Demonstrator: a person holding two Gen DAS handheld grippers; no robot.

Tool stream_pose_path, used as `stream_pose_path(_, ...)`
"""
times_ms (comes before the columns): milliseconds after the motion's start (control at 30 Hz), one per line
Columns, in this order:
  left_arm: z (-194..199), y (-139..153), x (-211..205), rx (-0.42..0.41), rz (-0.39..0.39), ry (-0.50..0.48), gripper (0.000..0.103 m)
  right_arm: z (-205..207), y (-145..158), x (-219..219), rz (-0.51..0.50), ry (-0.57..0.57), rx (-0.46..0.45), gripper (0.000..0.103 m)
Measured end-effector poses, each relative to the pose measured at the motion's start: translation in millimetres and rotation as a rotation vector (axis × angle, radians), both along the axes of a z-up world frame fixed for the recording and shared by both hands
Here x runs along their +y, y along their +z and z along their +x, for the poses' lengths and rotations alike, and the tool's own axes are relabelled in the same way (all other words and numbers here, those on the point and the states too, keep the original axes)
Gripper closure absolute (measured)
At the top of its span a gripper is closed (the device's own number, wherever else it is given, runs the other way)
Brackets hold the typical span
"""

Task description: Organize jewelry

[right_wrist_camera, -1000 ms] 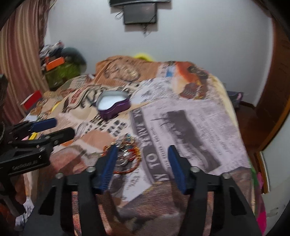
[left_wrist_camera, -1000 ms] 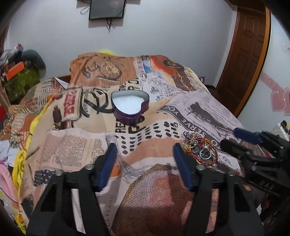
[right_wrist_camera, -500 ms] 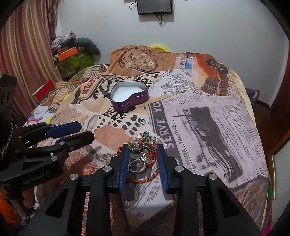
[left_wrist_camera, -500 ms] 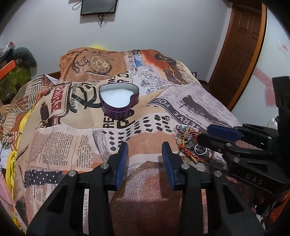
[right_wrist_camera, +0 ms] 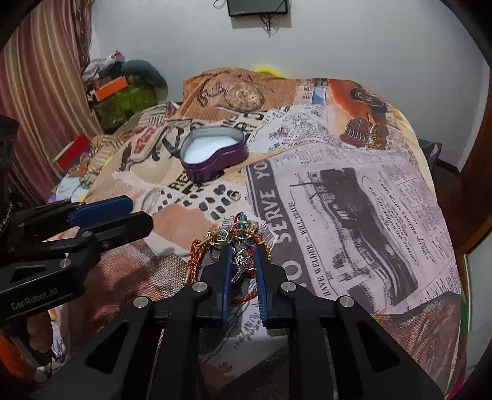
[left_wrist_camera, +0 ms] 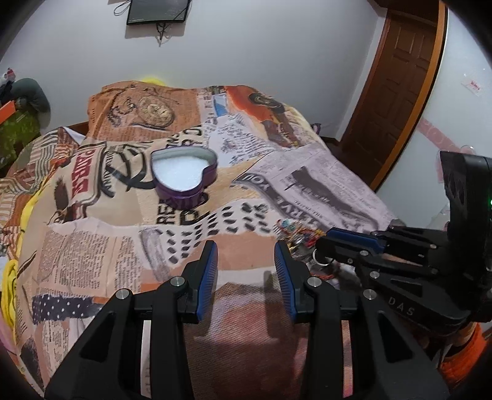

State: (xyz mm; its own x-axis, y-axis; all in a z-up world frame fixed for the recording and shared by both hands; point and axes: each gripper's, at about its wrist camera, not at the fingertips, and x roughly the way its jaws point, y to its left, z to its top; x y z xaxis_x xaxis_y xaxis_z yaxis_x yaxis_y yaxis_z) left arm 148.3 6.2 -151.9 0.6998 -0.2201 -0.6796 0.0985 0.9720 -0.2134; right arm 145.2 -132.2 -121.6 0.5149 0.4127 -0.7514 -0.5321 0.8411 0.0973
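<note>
- Right gripper [right_wrist_camera: 243,266]: jaws nearly clenched around the jewelry [right_wrist_camera: 233,246] pile, near side of tin [right_wrist_camera: 213,152].
- Left gripper [left_wrist_camera: 245,260]: jaws released, holding nothing, over bare bed [left_wrist_camera: 101,246] beside pile.

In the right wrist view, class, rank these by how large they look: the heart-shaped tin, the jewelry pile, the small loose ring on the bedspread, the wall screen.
1. Jewelry pile, though it lies nearest the camera.
2. Heart-shaped tin and wall screen look alike; the screen is cut off at the top, so I won't rank them.
3. Small loose ring, clearly smallest.
</note>
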Motion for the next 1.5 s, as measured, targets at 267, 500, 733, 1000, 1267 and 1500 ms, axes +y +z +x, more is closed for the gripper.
stream_pose_path(267,11.5,6.8,-31.9,-0.021,0.033,-0.093,0.065,2.0,17.3,-22.9,0.070,-0.061,-0.031,0.090)
stream_pose_path(500,24.9,-3.5,-56.0,-0.013,0.113,-0.147,0.072,7.2,16.4,-42.9,0.087,-0.120,-0.037,0.090)
stream_pose_path(733,40.4,-20.4,-56.5,0.052,0.084,-0.150,0.082,9.9,11.6,-54.8,0.094,-0.143,-0.027,0.090)
stream_pose_path(1000,41.3,-22.8,-54.1,0.051,0.060,-0.148,0.092,11.0,7.9,-57.6,0.107,-0.138,-0.017,0.090)
stream_pose_path(1267,31.2,-7.1,-45.1,0.015,0.040,-0.121,0.094,6.9,15.7,-57.1,0.100,-0.134,-0.036,0.090)
stream_pose_path(1500,18.5,13.7,-23.5,-0.024,-0.012,-0.080,0.094,-0.2,29.4,-53.7,0.104,-0.131,-0.068,0.090)
